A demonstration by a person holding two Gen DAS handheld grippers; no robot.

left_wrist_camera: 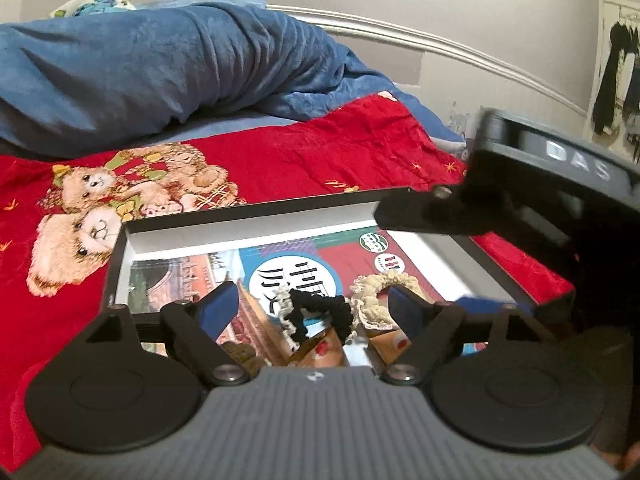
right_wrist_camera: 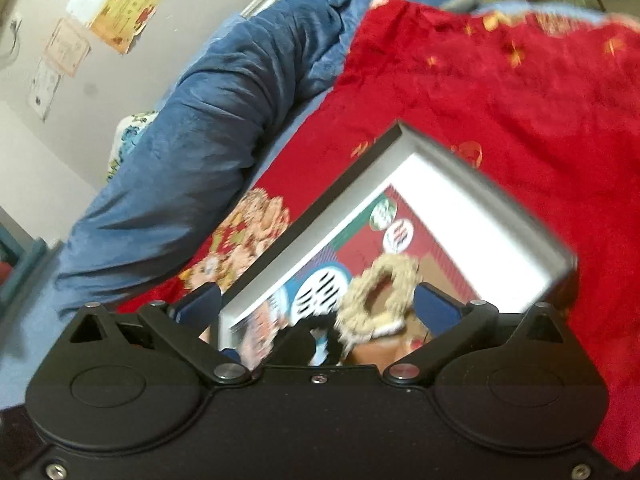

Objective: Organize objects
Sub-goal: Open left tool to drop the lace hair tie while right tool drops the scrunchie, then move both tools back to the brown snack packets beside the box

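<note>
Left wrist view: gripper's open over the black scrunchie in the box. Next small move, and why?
Probably ease the left gripper down and close on the black scrunchie. It lies between the open fingers, inside the box, partly overlapping a cream lace scrunchie, so a centred pinch should avoid snagging the lace. The right gripper is open nearby.

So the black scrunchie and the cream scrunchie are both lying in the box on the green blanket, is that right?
Not quite: the blanket under the box is red, not green, as the left wrist view shows. The black scrunchie and cream scrunchie do lie in the box.
</note>
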